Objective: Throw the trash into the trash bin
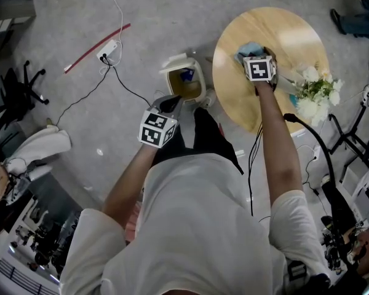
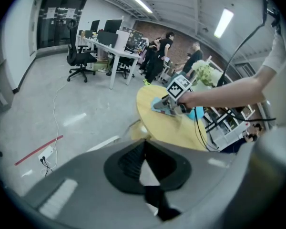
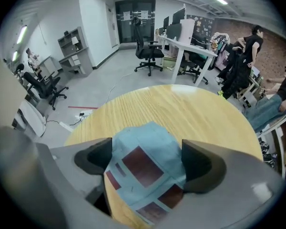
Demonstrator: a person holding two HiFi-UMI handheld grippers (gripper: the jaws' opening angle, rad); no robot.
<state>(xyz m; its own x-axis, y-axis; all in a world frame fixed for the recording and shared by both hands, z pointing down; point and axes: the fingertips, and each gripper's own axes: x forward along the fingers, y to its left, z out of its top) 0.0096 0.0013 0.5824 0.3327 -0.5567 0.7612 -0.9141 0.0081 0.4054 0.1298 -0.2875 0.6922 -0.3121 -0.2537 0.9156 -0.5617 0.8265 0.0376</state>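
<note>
Floor: grey concrete floor [image 1: 160, 17] carried a red strip [image 1: 95, 47].
Furniture: white desks [image 3: 186, 44] and black office chairs [image 3: 148, 51] stood behind.
Light: ceiling strips [image 2: 140, 3] glowed.
Wall: a brick wall [image 3: 271, 32] closed the far end.

The person's left forearm [image 1: 132, 171] reaches forward and down. The left hand-held gripper [image 1: 172, 103] slants downward, and its jaws are drawn together, the dark pads [image 2: 128, 161] meeting at their tips. The right arm [image 1: 273, 140] stretches farther out, almost straight. The right hand-held gripper [image 1: 252, 49] tips steeply downward, its jaws spread wide apart. The two hand-held grippers are well apart, the right one held farther forward than the left.
</note>
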